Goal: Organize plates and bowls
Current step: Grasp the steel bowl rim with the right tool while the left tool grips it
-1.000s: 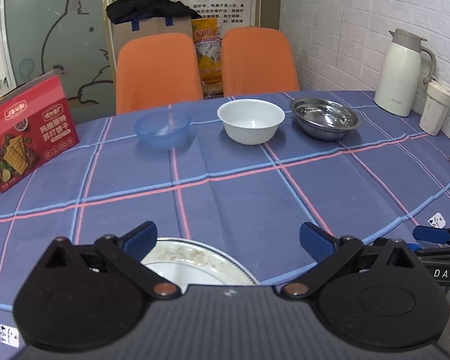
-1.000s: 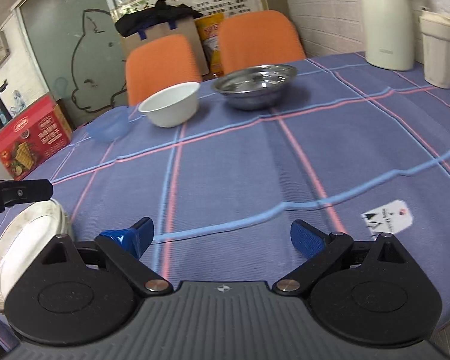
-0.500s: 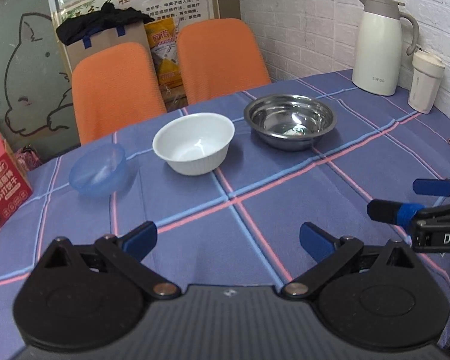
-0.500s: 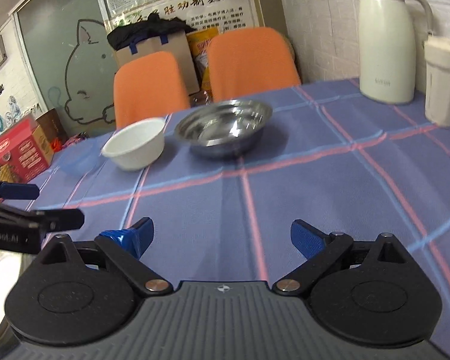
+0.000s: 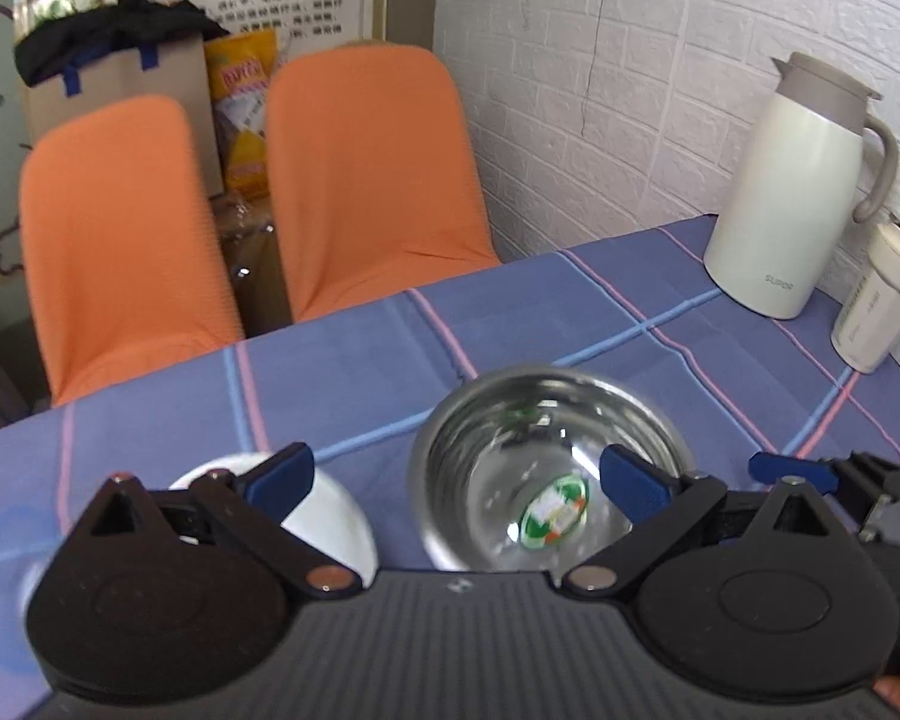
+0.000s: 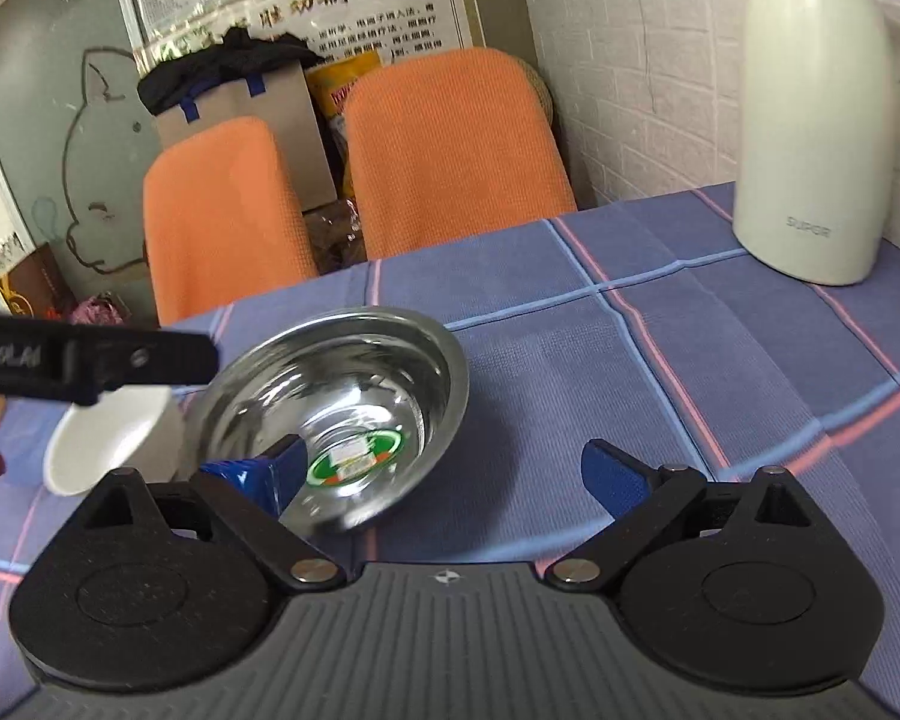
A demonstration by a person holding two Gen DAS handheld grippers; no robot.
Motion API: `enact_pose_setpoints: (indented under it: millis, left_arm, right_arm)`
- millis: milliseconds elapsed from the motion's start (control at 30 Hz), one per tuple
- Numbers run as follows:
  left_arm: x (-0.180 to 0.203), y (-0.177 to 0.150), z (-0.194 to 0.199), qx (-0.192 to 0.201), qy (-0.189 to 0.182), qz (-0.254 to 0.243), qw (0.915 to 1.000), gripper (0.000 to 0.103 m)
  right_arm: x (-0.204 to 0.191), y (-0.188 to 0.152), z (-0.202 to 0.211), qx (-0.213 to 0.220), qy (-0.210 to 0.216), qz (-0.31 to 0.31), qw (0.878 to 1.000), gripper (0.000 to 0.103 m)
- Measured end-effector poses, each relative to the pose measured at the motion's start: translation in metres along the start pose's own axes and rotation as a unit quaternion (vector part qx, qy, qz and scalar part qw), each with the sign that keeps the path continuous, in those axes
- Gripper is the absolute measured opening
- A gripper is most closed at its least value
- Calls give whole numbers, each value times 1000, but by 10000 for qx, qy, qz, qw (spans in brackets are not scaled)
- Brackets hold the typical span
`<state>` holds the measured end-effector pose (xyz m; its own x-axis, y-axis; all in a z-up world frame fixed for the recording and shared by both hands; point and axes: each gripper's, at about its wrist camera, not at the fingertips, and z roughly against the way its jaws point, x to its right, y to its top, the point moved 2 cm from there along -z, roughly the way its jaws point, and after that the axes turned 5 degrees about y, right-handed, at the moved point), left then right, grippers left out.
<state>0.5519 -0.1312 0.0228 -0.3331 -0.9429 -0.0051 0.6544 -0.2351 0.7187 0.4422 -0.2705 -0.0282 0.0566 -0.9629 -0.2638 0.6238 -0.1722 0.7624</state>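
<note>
1. Up close, the right gripper (image 6: 435,468) has its blue fingers (image 6: 615,477) spread wide and empty. The left-hand one hangs over the near rim of the steel bowl (image 6: 354,396) and the other over bare cloth, so the rim lies between them.
2. Likewise the left gripper (image 5: 456,480) is spread and holds nothing. One of its fingers (image 5: 282,477) sits over the white bowl (image 5: 336,516) and the other over the steel bowl (image 5: 510,456).
3. The steel bowl stands upright on the surface (image 6: 660,360), touching or just beside the white bowl (image 6: 111,441) (I cannot tell which).
4. It looks thin-walled, stiff and light, and polished, so likely slippery. A sticker (image 6: 354,456) sits on its floor.
5. I would pinch the rolled rim, one finger inside and one outside. The sloping wall would likely squirt out.
6. The white bowl seems breakable, so nesting calls for a gentle set-down.
7. Farther off, a cream jug (image 6: 816,138) stands by the brick wall, well apart.
</note>
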Motion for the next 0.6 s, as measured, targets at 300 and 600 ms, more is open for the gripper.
enact_pose_setpoints:
  millis: [300,600]
  left_arm:
    - [0,12,-78,-512,-22,-26,9987,100]
    - [10,6,-86,-440,19,-401,9982,97]
  right_arm:
    - [0,-5,-26,-187,21,104,9998,86]
    - [-4,-7,-18,-29,208,205,9996,86]
